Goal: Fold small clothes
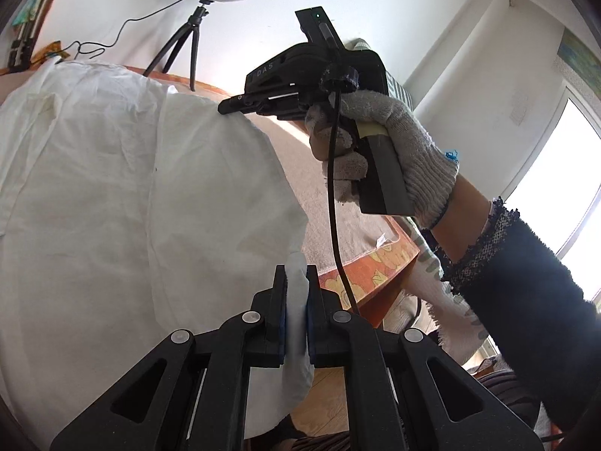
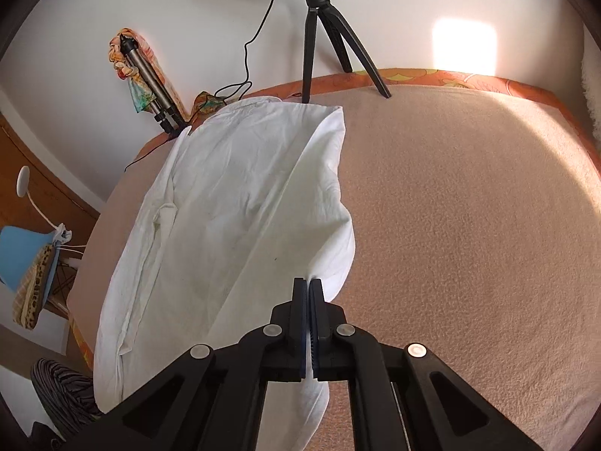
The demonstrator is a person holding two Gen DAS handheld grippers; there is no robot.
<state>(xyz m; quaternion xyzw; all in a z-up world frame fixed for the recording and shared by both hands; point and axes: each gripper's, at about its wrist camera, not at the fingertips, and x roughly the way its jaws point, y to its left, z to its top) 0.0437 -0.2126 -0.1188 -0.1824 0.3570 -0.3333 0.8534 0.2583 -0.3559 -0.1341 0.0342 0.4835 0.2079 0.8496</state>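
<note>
Beige blanket (image 2: pixel 469 206) on table, white wall (image 2: pixel 188 18), tripod (image 2: pixel 323 34)

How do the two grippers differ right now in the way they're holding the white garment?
The left gripper has a thick bunch of the white garment bulging between its pads, while the right gripper pinches only a thin edge, its pads nearly touching. In the left wrist view the left gripper grips a corner hanging past the table edge; the right gripper grips fabric over the beige table cover. Both are shut on the same garment.
</note>
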